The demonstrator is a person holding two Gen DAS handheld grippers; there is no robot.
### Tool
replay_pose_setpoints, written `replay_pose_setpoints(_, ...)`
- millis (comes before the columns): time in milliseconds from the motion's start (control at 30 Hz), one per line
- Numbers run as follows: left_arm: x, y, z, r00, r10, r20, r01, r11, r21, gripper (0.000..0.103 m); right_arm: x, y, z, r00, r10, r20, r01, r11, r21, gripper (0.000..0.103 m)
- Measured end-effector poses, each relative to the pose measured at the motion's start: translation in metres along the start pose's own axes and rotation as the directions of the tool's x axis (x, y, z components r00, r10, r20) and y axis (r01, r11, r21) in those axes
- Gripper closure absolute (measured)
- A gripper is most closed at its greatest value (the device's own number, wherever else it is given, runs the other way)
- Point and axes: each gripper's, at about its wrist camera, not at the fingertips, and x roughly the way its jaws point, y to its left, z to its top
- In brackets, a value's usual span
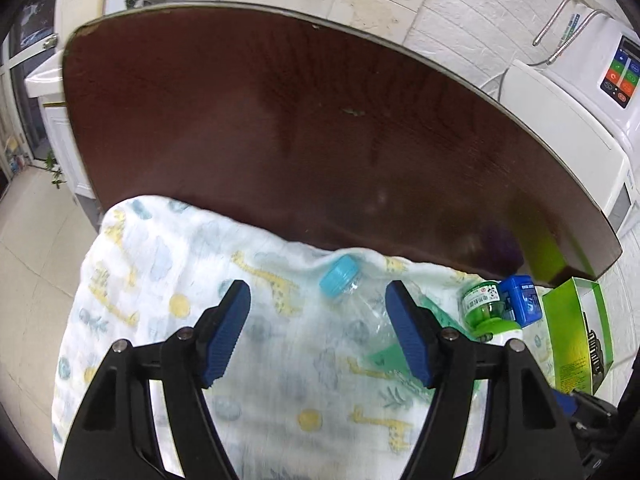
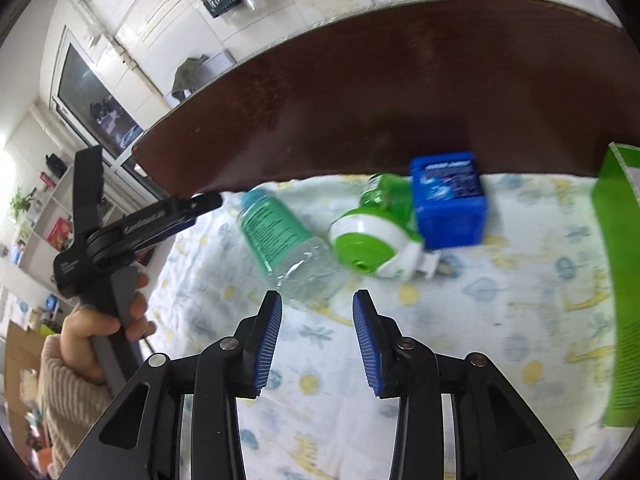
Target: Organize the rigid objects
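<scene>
A clear plastic bottle (image 2: 288, 246) with a green label and a blue cap (image 1: 338, 275) lies on its side on a giraffe-print cloth (image 2: 460, 320). Beside it lie a green-and-white plug-in device (image 2: 372, 246) with a small green bottle (image 1: 481, 305), a blue box (image 2: 450, 200) and a green carton (image 2: 622, 280). My left gripper (image 1: 316, 292) is open above the cloth, with the bottle's cap between its fingertips. My right gripper (image 2: 317, 300) is open and empty just short of the bottle's base.
The cloth covers the near part of a dark wooden table (image 1: 300, 128). A white appliance (image 1: 580, 120) with a button panel stands beyond the table's right edge. The left gripper's handle and the hand on it (image 2: 100, 320) show at the left of the right wrist view.
</scene>
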Motion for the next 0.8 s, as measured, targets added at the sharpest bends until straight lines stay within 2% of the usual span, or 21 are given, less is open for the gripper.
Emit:
replay_pose_setpoints(167, 0.025, -0.001, 0.011, 0.998, -0.046, -0.035, 0.047, 0.999, 0.018, 0.034, 0.024, 0.001, 0.0, 0.999, 0.038, -0.037, -0.036, 0.998, 0.049, 0.065)
replay_pose_setpoints(300, 0.035, -0.002, 0.019, 0.996, -0.087, -0.031, 0.088, 0.995, 0.045, 0.036, 0.035, 0.013, 0.003, 0.999, 0.004, -0.037, -0.005, 1.0, -0.011, 0.065)
replay_pose_setpoints(367, 0.041, -0.005, 0.021, 0.995, -0.088, -0.044, 0.091, 0.993, 0.071, 0.048, 0.038, 0.018, 0.005, 1.0, 0.002, -0.025, -0.003, 0.999, -0.035, 0.065)
replay_pose_setpoints(400, 0.045, -0.006, 0.021, 0.994, -0.09, -0.06, 0.095, 0.992, 0.084, 0.058, 0.04, 0.019, 0.006, 1.0, 0.009, -0.02, -0.01, 0.999, -0.035, 0.065)
replay_pose_setpoints(467, 0.052, -0.008, 0.021, 0.992, -0.091, -0.091, 0.1, 0.99, 0.099, 0.064, 0.045, 0.02, 0.008, 1.0, 0.009, -0.018, -0.01, 0.999, -0.033, 0.065)
replay_pose_setpoints(567, 0.049, -0.007, 0.017, 0.993, -0.09, -0.082, 0.099, 0.988, 0.116, 0.068, 0.049, 0.018, 0.007, 0.999, -0.014, -0.033, 0.013, 0.999, -0.048, 0.065)
replay_pose_setpoints(800, 0.015, 0.01, -0.014, 0.988, -0.113, -0.108, 0.125, 0.986, 0.112, 0.07, 0.035, 0.008, 0.0, 0.999, 0.021, -0.032, -0.023, 0.997, -0.077, 0.065)
